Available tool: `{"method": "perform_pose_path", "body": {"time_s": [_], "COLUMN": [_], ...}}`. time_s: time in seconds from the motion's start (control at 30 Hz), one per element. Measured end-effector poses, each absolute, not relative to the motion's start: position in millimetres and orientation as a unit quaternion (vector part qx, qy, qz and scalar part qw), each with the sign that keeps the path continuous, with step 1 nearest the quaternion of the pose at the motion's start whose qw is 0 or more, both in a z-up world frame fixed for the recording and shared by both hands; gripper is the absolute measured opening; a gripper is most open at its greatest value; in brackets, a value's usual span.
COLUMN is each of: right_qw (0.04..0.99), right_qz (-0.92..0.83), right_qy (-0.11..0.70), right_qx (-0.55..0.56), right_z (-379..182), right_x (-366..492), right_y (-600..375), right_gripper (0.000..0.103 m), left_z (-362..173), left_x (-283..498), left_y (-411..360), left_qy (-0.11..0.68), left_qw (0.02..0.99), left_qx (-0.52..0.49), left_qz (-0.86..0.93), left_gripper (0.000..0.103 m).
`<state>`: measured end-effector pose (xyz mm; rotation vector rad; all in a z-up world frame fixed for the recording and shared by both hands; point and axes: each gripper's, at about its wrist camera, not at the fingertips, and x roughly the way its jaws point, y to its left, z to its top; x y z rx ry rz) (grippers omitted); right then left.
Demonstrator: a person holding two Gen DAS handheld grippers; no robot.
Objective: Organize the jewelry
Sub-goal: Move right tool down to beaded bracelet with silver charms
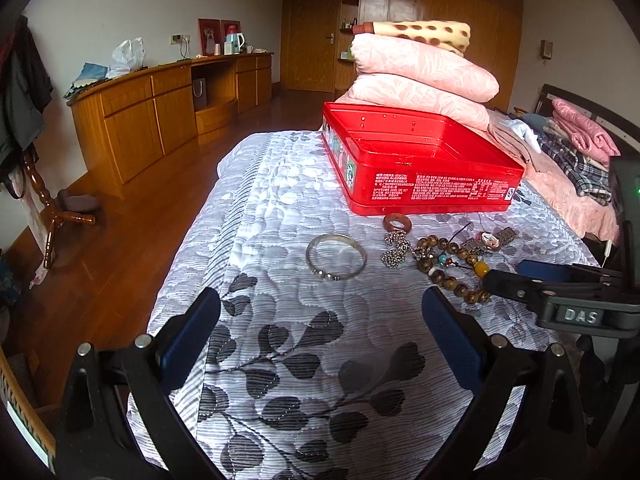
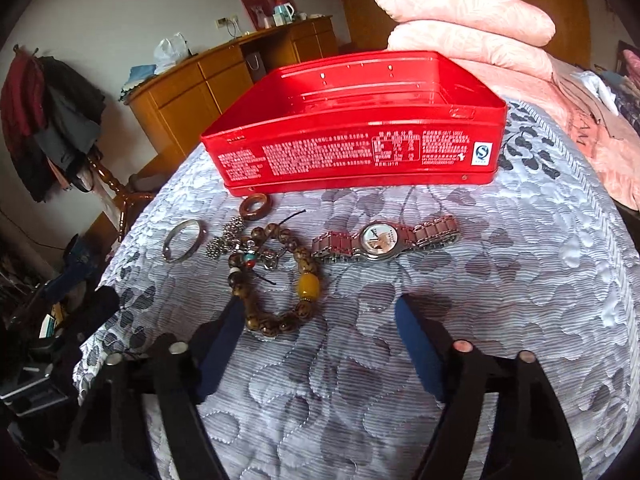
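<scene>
On the bed's grey leaf-patterned quilt (image 2: pixel 500 280) an open red tin (image 2: pixel 360 120) shows no contents in either view. Just before its near wall lie a brown ring (image 2: pixel 255 206), a silver bangle (image 2: pixel 182 240), a ball chain (image 2: pixel 224 240), a wooden bead bracelet (image 2: pixel 276 280) and a wristwatch (image 2: pixel 384 240), its long axis parallel to that wall. The right gripper (image 2: pixel 320 312) has its fingers spread and empty beside the bracelet. The left gripper (image 1: pixel 320 308) is spread wide and empty, short of the bangle.

a red tin (image 2: pixel 360 152) with white print sits on a grey leaf-patterned quilt (image 2: pixel 480 280), beside an amber-beaded brown bracelet (image 2: pixel 280 280).
</scene>
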<state>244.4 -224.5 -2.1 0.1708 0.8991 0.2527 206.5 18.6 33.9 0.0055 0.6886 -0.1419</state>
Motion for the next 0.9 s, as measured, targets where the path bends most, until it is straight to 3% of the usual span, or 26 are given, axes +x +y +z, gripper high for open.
{"method": "perform_pose_path", "body": {"time_s": [0.1,0.3,0.53,0.7,0.9], "right_qw": [0.889,0.891,0.890,0.888,0.891], "right_qz": [0.116,0.119,0.126,0.135,0.149], "right_qy": [0.436,0.435,0.437,0.436,0.424], "right_qx": [0.074,0.058,0.041,0.051,0.067], "right_z": [-4.7,-4.4,-4.2,-4.9,5.4], "right_x": [249.9,256.3,264.4,266.3,256.2], "right_y": [-221.3,-211.7,-195.2,-198.5,-214.2], "right_gripper": [0.054,0.041,0.036,0.013,0.013], "left_z": [32.8,29.9,27.4,25.1,23.7], "left_x": [207.4,213.5,220.5,222.9,227.4], "left_y": [19.4,21.4,20.9,20.3,18.9], "left_qy": [0.339,0.350,0.361,0.368,0.375], "left_qw": [0.938,0.933,0.928,0.925,0.923], "left_qx": [0.001,-0.007,-0.017,-0.020,-0.020], "left_qz": [-0.073,-0.081,-0.090,-0.090,-0.089], "left_gripper": [0.098,0.098,0.098,0.098,0.098]}}
